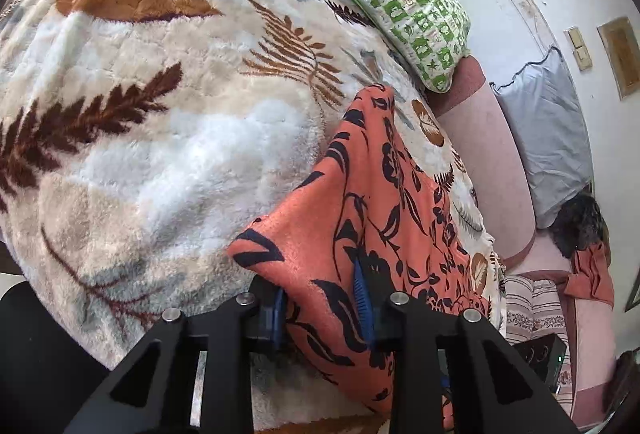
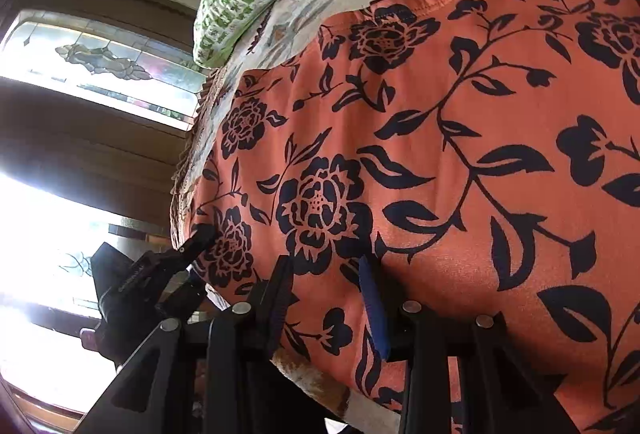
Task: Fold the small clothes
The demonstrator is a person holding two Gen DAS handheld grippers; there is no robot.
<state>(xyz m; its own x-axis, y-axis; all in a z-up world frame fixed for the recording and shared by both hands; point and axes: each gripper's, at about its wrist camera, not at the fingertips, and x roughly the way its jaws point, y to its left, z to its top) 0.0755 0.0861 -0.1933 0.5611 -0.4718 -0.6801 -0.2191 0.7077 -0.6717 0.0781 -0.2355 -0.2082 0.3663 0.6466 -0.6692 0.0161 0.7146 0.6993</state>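
Observation:
An orange garment with a black flower print (image 1: 372, 194) lies spread on a fluffy leaf-patterned blanket (image 1: 160, 114). In the left wrist view my left gripper (image 1: 322, 298) straddles a near corner of it. The fabric runs smooth between the blue pads (image 1: 362, 294), with a wide gap and no pinched fold. In the right wrist view the garment (image 2: 440, 154) fills most of the frame. My right gripper (image 2: 326, 294) straddles its near edge the same way, jaws apart and flat cloth between them. The left gripper (image 2: 196, 234) shows at the garment's left corner.
A green-and-white patterned pillow (image 1: 392, 6) lies at the far end of the bed. Beyond the bed's right side are a grey pillow (image 1: 548, 138), another orange cloth (image 1: 592, 274) and striped fabric (image 1: 532, 306). Bright stained-glass windows (image 2: 100, 58) stand to the left.

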